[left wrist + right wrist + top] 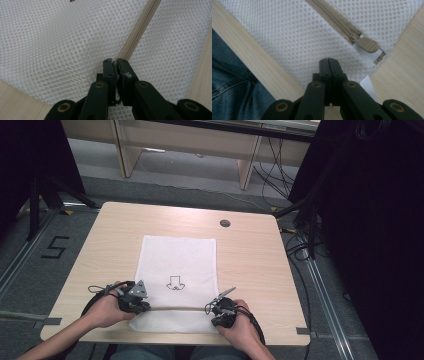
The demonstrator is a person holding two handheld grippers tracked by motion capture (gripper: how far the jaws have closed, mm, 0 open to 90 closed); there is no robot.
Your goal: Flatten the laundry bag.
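Observation:
A white mesh bag (177,260) lies flat on the wooden table (250,255), with a small black print (175,282) at its middle. A beige zipper (175,309) runs across its near end. My left gripper (136,299) sits at the zipper's left end; in the left gripper view it (116,62) is shut on the zipper tape (140,32). At the right end my right gripper (219,311) rests over the mesh. In the right gripper view it (328,60) is shut with nothing seen between its tips, just short of the beige zipper pull (368,45).
A round cable hole (225,223) marks the table's far side. Table legs and cables stand on the floor beyond. The person's jeans (232,82) show past the near table edge. Bare wood lies on both sides of the bag.

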